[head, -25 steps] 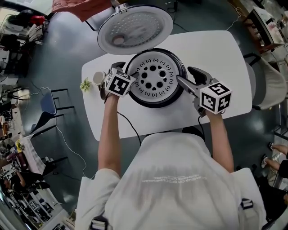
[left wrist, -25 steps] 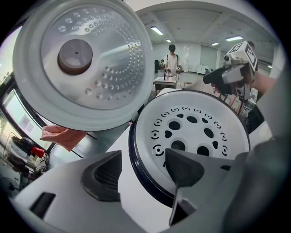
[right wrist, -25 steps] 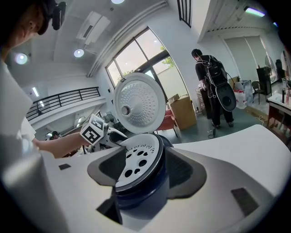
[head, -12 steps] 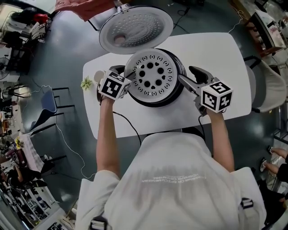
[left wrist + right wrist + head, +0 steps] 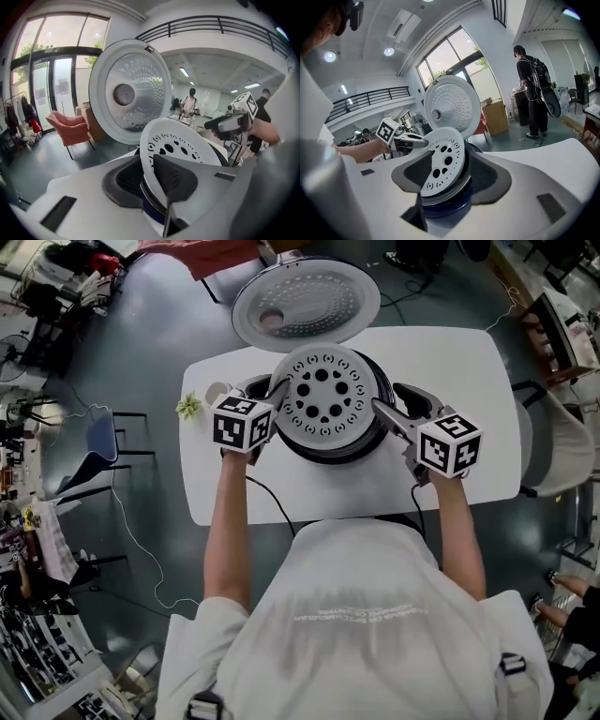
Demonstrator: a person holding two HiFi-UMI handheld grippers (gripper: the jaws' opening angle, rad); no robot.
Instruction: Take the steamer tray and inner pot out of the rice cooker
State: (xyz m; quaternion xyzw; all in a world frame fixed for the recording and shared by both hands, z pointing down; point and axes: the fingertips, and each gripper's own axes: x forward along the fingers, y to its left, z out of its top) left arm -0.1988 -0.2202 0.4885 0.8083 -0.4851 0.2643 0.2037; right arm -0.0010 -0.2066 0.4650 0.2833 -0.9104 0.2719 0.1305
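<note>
The black rice cooker (image 5: pixel 339 452) stands mid-table with its lid (image 5: pixel 305 304) swung open at the back. The white perforated steamer tray (image 5: pixel 323 395) is tilted, its left side lifted off the cooker. My left gripper (image 5: pixel 267 390) has just been closing and is shut on the tray's left rim (image 5: pixel 180 145). My right gripper (image 5: pixel 398 405) is open at the cooker's right side. Its jaws have just been closing a little, and the tray's right edge (image 5: pixel 443 161) lies between its pads untouched. The inner pot is hidden under the tray.
On the white table (image 5: pixel 469 362), left of the cooker, stand a small cup (image 5: pixel 216 392) and a green sprig (image 5: pixel 189 407). A cable (image 5: pixel 272 504) hangs off the front edge. A chair (image 5: pixel 562 418) stands to the right. A person (image 5: pixel 534 89) stands beyond the table.
The left gripper closed on the tray's left rim and rose, tipping the tray up from lying flat in the cooker. The right gripper stayed in place.
</note>
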